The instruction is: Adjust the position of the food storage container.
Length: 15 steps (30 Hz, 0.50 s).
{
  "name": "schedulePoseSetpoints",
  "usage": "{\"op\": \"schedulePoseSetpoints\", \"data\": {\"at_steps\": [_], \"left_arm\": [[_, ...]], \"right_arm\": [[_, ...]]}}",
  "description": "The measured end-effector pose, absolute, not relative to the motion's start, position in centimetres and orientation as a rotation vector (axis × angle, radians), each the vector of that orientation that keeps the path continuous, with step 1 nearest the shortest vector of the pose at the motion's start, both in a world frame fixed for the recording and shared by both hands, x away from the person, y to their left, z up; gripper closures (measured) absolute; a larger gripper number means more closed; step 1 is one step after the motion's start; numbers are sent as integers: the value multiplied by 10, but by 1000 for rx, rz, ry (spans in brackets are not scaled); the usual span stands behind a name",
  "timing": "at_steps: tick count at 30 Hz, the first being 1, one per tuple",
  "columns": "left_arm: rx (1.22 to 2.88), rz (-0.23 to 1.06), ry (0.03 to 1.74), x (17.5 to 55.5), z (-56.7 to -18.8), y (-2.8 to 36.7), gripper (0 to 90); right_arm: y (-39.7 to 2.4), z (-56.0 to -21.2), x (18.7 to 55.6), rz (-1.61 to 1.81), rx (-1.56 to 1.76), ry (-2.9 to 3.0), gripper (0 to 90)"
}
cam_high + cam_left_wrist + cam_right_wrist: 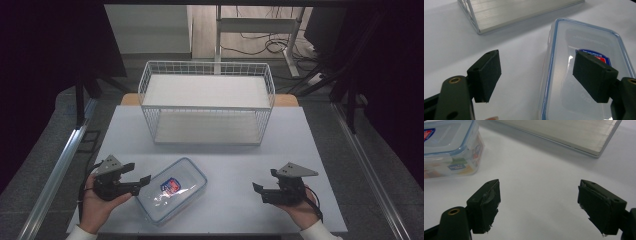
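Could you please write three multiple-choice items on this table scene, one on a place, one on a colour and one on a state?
1. Where does the lidded plastic container lie?
A. inside the wire rack
B. on the table in front of the wire rack, next to the left tool
C. on the floor

2. What colour is the seal around the container's lid?
A. blue
B. red
C. green

3. How do the right tool's jaws stand?
A. shut on the container
B. shut on nothing
C. open, with nothing between them

Answers: 1 B, the high view shows it on the white table, on the near side of the rack; 2 A, the left gripper view shows a blue rim; 3 C, the right gripper view shows bare table between the spread jaws.
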<state>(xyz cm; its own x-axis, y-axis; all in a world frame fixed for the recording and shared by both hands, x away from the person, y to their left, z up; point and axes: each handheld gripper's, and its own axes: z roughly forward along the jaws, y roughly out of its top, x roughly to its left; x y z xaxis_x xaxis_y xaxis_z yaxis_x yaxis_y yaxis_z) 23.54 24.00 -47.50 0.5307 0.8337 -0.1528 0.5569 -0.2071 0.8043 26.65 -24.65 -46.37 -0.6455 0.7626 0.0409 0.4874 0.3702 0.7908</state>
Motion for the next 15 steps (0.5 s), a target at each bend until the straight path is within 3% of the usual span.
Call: {"op": "schedulePoseSetpoints", "data": {"at_steps": [15], "left_arm": [[1909, 389, 1125, 234, -468, 233, 254]], "right_arm": [[-239, -466, 261, 1163, 1076, 2365, 200]]}}
